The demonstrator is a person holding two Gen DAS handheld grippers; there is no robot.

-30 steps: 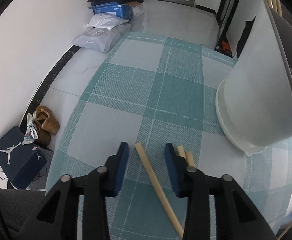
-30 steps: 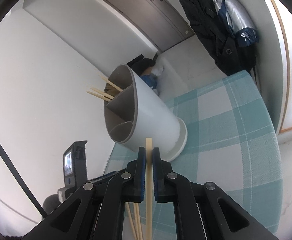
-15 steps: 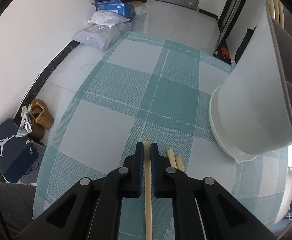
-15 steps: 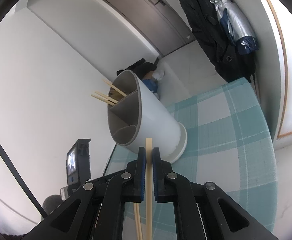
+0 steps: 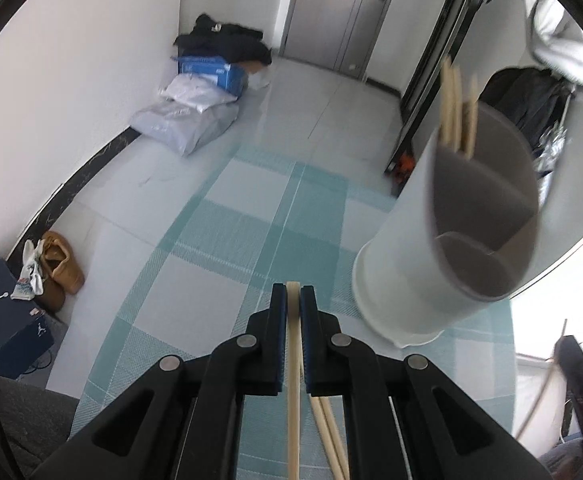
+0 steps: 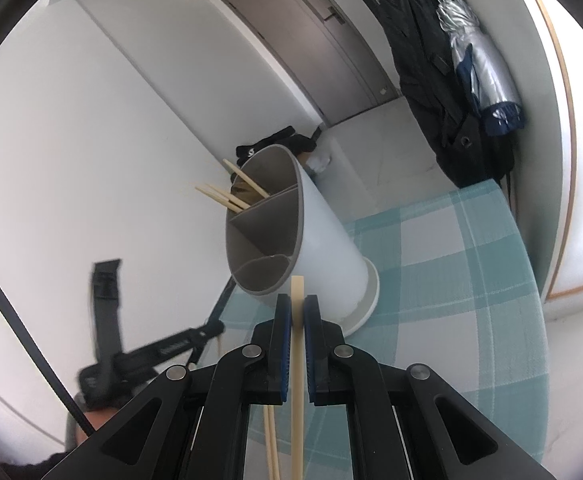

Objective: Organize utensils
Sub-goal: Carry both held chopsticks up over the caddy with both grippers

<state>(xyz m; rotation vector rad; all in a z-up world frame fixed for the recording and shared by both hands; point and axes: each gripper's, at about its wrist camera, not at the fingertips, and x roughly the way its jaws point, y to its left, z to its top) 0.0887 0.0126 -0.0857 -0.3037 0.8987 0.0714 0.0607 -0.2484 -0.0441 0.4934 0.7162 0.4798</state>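
Fingers of the left gripper (image 5: 293, 300) are clenched on a pale wooden chopstick (image 5: 293, 380), blue pads pressed against its sides, its tip poking just past the pad ends. Fingers of the right gripper (image 6: 297, 312) are likewise clamped on a second chopstick (image 6: 297, 360), whose blunt tip stands a little above the pads and overlaps the lower rim of the holder (image 6: 323, 248).

That holder is a white cylinder with a grey lining, split by partitions into compartments, standing on a desk (image 6: 451, 280) covered by a teal and white checked cloth. In the left wrist view the holder (image 5: 407, 264) lies to the right of the gripped chopstick and a little beyond it, apart from it. Several chopsticks (image 6: 231, 194) stick out of the holder's far compartment; the nearer compartments look empty as far as can be seen. In the left view the same bundle (image 5: 457, 108) rises from the back of the holder, blurred.

Two loose chopsticks (image 5: 329, 436) lie on the cloth below the left gripper, on the near side of the holder; they cross under the held one.

Beyond the holder, on the floor, are a blue box (image 5: 211, 70), white bags (image 5: 187, 120) and dark clothing by the wall, with a grey door (image 5: 331, 12) behind.
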